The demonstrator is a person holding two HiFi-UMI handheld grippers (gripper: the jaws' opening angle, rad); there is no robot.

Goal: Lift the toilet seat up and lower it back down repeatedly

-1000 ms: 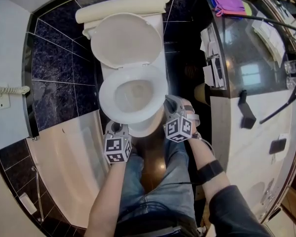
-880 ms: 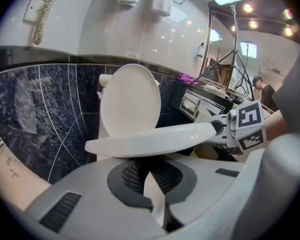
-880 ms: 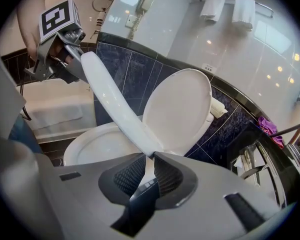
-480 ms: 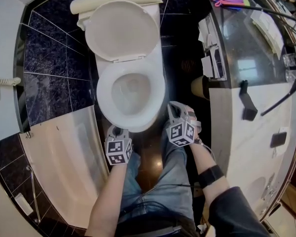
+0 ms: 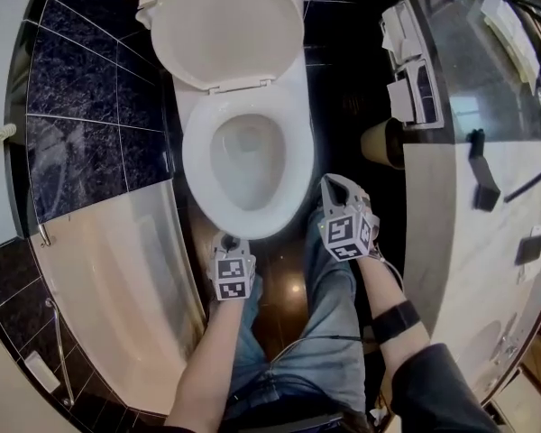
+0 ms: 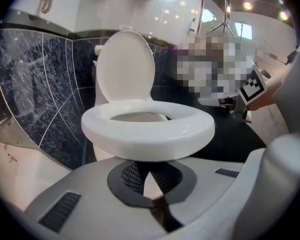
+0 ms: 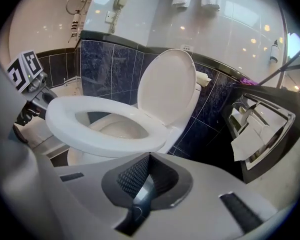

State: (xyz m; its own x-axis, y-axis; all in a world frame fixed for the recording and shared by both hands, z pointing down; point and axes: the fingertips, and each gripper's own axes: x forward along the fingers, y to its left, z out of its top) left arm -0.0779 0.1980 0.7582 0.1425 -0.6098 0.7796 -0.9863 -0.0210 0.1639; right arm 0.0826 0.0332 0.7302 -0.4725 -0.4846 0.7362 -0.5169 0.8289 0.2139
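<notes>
The white oval plastic toilet seat (image 5: 195, 165) is smooth and hard with a high gloss, and the raised white lid (image 5: 227, 30) has the same shine. The dark blue marbled wall tiles (image 5: 81, 70) are polished and mirror-like. The cream bathtub (image 5: 117, 278) looks smooth and glossy. The dark brown floor (image 5: 279, 273) is shiny and throws back a bright glare. The pale veined stone worktop (image 5: 451, 242) is polished. The blue trousers (image 5: 338, 332) are matt denim cloth. The white folded paper sheets (image 7: 252, 134) look matt.

Left gripper (image 5: 232, 244) jaws together; right gripper (image 5: 333, 189) jaws have just been closing, empty.
</notes>
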